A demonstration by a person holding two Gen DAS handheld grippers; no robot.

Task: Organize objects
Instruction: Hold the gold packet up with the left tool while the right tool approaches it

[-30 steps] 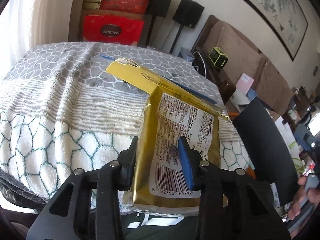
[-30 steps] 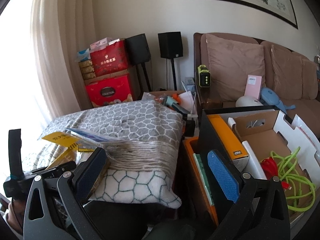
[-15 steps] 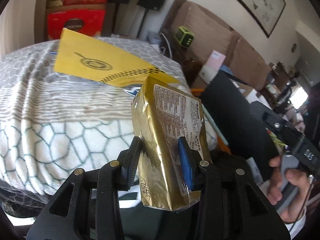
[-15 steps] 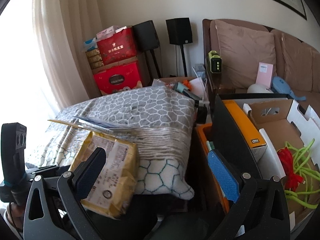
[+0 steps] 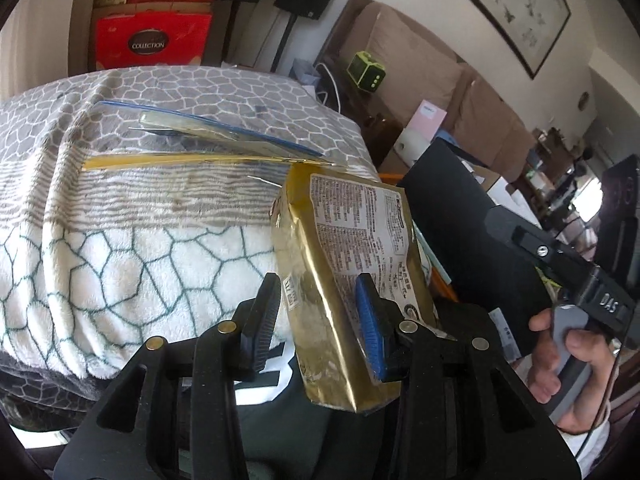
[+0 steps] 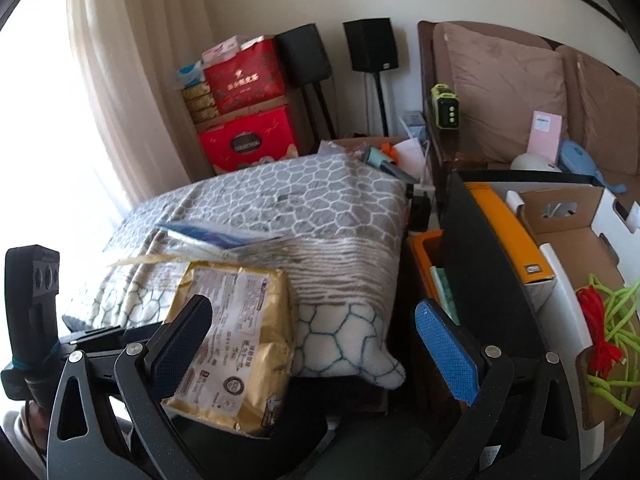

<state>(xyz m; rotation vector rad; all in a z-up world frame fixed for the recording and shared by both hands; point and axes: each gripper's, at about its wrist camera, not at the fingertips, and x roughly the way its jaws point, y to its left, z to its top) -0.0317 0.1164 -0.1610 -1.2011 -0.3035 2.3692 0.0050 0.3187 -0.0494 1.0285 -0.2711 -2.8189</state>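
Gold foil packet is sitting pinched in the left gripper at 6 o'clock of the cushion, the right gripper is gaping wide, and slick foil risks slipping.

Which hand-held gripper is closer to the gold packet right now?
Left. The left hand-held gripper is clamped on the gold packet; the right hand-held gripper hangs open beside it, apart.

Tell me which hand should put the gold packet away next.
Left. Its tongs are shut on the gold packet, held up off the patterned blanket. The right tongs hang open and hold nothing, so they would have to take the packet over first.
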